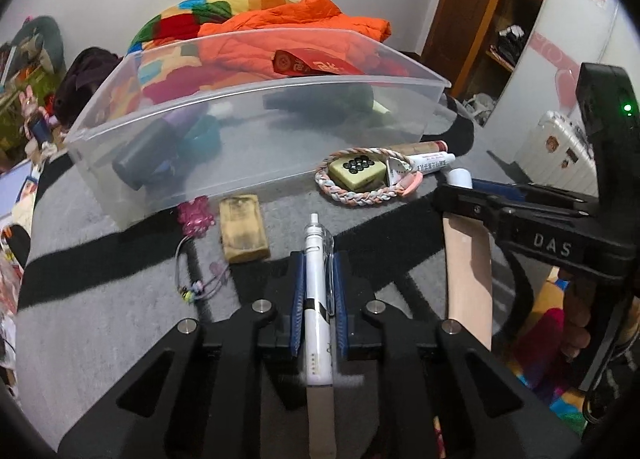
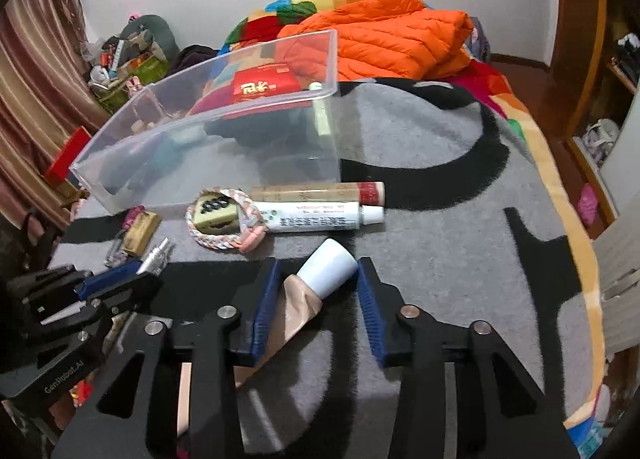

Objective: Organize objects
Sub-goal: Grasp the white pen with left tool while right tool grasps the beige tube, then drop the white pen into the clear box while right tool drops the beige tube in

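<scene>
A white pen [image 1: 318,299] is clamped lengthwise by the left gripper [image 1: 318,259], aimed at the clear bin [image 1: 248,131] ahead on the bed; a beige tube [image 2: 316,287] is bracketed loosely by the right gripper [image 2: 318,275].

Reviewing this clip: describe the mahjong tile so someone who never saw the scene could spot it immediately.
Start at the clear plastic bin on the grey and black blanket. Just in front of its right end lies a braided pink-and-white cord loop, and the mahjong tile sits inside that loop. It is the only pale green block with black circles on top, unlike the white tube beside it.
</scene>
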`<action>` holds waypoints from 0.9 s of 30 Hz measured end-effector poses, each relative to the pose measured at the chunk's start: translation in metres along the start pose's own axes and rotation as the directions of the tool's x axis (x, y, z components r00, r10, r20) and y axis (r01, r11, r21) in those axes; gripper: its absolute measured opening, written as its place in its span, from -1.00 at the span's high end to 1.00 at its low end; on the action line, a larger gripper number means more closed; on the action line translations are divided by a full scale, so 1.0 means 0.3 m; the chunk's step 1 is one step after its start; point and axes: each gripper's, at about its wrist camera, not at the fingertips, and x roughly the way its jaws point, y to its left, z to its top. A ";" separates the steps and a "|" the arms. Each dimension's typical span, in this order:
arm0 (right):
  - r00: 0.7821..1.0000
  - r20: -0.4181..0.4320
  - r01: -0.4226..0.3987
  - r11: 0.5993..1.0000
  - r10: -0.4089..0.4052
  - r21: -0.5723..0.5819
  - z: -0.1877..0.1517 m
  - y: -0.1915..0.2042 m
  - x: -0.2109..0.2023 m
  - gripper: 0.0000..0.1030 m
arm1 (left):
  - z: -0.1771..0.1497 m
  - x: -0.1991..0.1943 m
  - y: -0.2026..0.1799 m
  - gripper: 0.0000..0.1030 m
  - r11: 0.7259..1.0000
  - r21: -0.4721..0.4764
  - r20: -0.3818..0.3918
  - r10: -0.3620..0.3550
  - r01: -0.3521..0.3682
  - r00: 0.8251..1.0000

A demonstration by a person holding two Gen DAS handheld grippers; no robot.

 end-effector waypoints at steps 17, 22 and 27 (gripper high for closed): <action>0.989 0.124 -0.084 0.996 0.086 -0.018 0.092 0.020 -0.168 0.63 | 0.075 -0.237 0.062 0.74 0.997 -0.081 0.196 0.006 0.010 0.981; 0.977 0.190 -0.090 0.995 0.096 -0.042 0.147 0.039 -0.236 0.63 | 0.126 -0.299 0.101 0.76 0.993 -0.117 0.251 0.016 0.014 0.968; 0.963 0.247 -0.100 0.993 0.111 -0.059 0.217 0.063 -0.283 0.63 | 0.179 -0.363 0.133 0.80 0.991 -0.133 0.310 0.034 0.008 0.950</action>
